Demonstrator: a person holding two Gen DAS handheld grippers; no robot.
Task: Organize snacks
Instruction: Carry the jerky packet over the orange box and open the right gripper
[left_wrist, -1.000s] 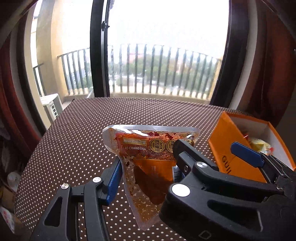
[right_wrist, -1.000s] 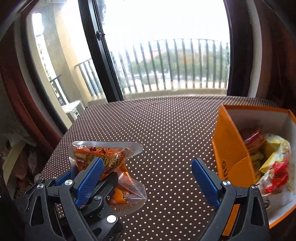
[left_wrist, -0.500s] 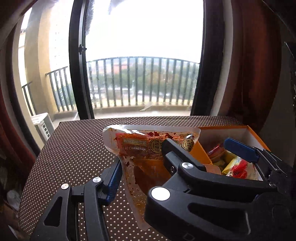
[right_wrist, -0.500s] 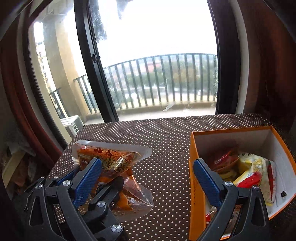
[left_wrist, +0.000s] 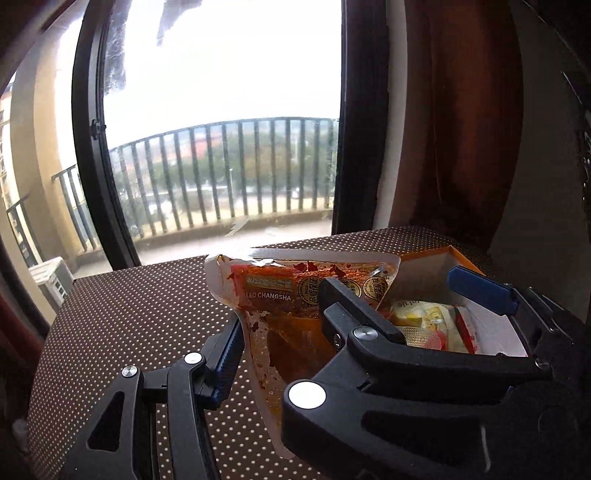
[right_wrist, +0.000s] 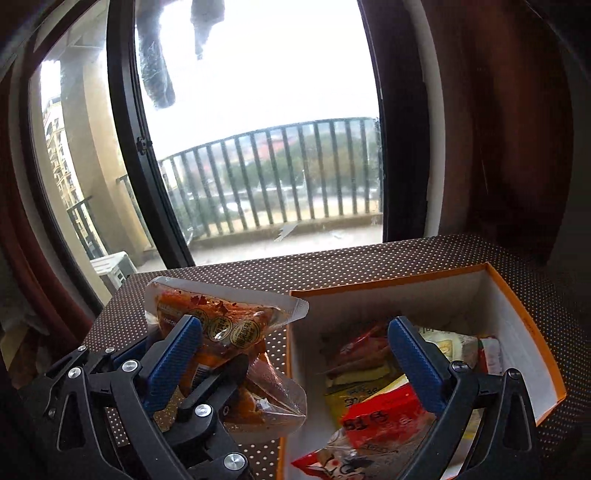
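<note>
The left gripper (left_wrist: 280, 332) is clamped on a snack pouch (left_wrist: 295, 291) held above the table (left_wrist: 129, 314), beside the near-left corner of the orange box (right_wrist: 517, 299). The right gripper (right_wrist: 295, 354) hangs wide apart, empty, over the box. The pouch could catch the box wall and slip free. It reads "LAO CHANGSHA".

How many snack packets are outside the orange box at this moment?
1. The orange spicy snack packet is held by the left tool, above the table beside the orange box. Others may be hidden behind the tools.
</note>
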